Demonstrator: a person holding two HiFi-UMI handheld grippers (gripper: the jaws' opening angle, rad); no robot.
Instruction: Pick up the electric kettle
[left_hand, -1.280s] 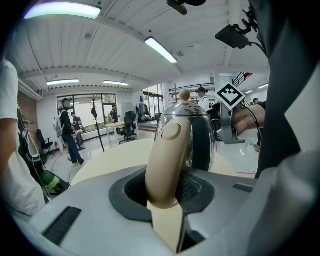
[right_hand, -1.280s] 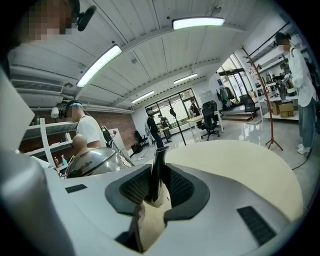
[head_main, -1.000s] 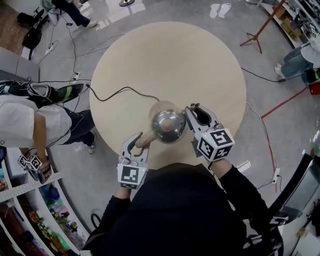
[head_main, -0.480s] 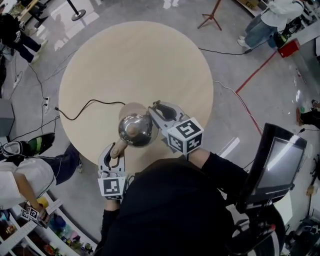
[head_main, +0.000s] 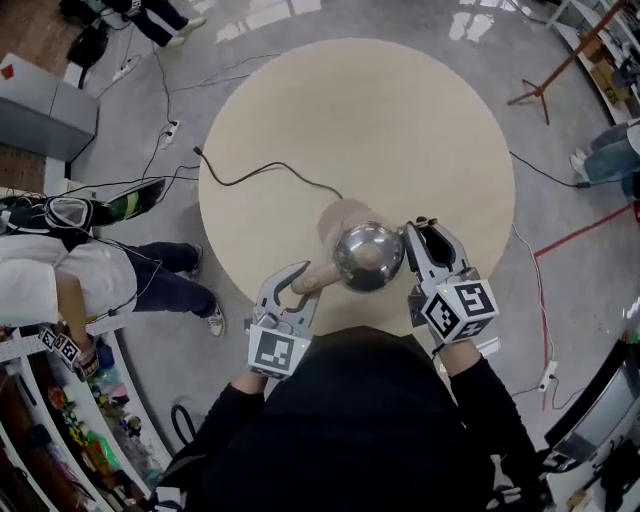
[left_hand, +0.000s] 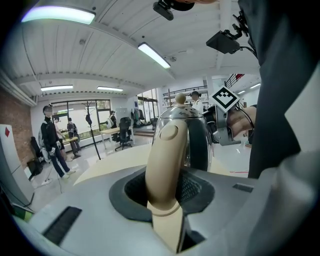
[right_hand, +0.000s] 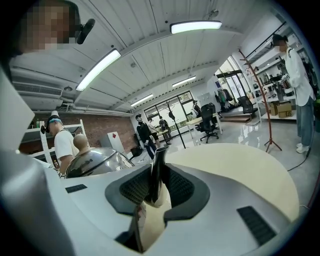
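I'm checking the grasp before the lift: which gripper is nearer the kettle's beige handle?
Left. The left gripper is clamped on the handle itself. The right gripper sits across the kettle, closed on the spout at the opposite side.

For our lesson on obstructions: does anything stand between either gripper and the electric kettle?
Nothing visible does. The left gripper is closed on the beige handle of the electric kettle, the right gripper on its spout.

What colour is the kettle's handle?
Cream-beige; the handle shows best in the left gripper view.
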